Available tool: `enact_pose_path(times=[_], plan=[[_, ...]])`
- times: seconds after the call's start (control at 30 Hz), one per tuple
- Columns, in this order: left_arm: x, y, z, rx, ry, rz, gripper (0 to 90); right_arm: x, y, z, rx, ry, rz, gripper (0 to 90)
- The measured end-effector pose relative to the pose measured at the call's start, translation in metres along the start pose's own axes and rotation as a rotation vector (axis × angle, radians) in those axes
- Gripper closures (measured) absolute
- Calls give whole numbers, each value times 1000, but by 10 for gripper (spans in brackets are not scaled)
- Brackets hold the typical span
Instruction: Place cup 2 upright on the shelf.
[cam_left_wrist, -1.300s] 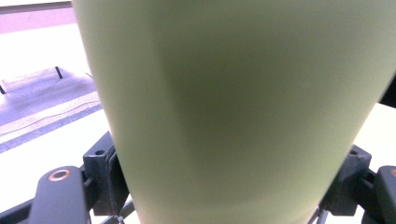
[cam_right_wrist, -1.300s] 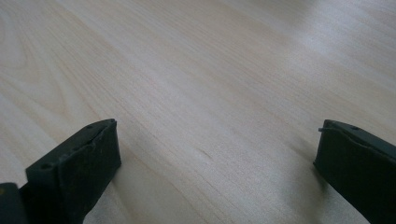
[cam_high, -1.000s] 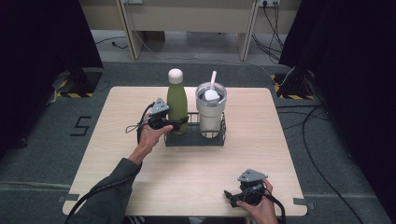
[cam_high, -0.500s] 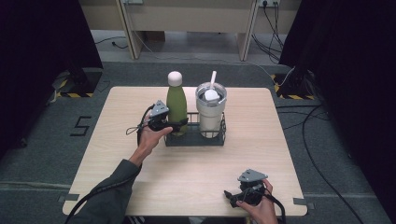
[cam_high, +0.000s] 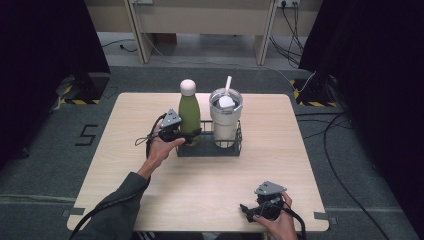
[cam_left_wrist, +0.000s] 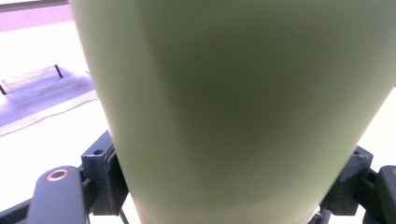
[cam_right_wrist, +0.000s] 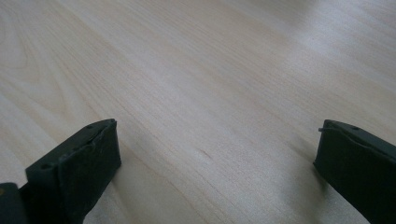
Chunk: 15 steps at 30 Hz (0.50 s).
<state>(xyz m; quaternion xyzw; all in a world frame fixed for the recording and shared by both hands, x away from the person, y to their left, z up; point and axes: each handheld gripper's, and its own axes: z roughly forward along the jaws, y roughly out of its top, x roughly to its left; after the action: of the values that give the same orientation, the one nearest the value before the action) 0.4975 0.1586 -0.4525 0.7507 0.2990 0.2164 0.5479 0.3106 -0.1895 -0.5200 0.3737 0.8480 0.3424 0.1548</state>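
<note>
High view: left gripper (cam_high: 192, 136) seemingly grips green bottle (cam_high: 189, 112)

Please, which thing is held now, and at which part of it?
The left gripper holds the green bottle by its lower body, fingers on either side. The right gripper holds nothing.

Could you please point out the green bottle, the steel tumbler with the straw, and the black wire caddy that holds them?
green bottle (cam_high: 189, 112): high view, middle of its body.
steel tumbler (cam_high: 225, 125): high view, its side wall.
black wire caddy (cam_high: 207, 150): high view, its front edge.
</note>
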Motion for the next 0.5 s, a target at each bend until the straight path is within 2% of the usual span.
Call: enact_pose_path(times=[0.2, 0.37, 0.5], plan=[[-1, -2, 1, 25, 5, 12, 182, 0, 0, 0, 0, 0, 0, 5], [0, -2, 1, 13, 1, 1, 158, 0, 0, 0, 0, 0, 0, 5], [0, 1, -2, 8, 1, 11, 149, 0, 0, 0, 0, 0, 0, 5]])
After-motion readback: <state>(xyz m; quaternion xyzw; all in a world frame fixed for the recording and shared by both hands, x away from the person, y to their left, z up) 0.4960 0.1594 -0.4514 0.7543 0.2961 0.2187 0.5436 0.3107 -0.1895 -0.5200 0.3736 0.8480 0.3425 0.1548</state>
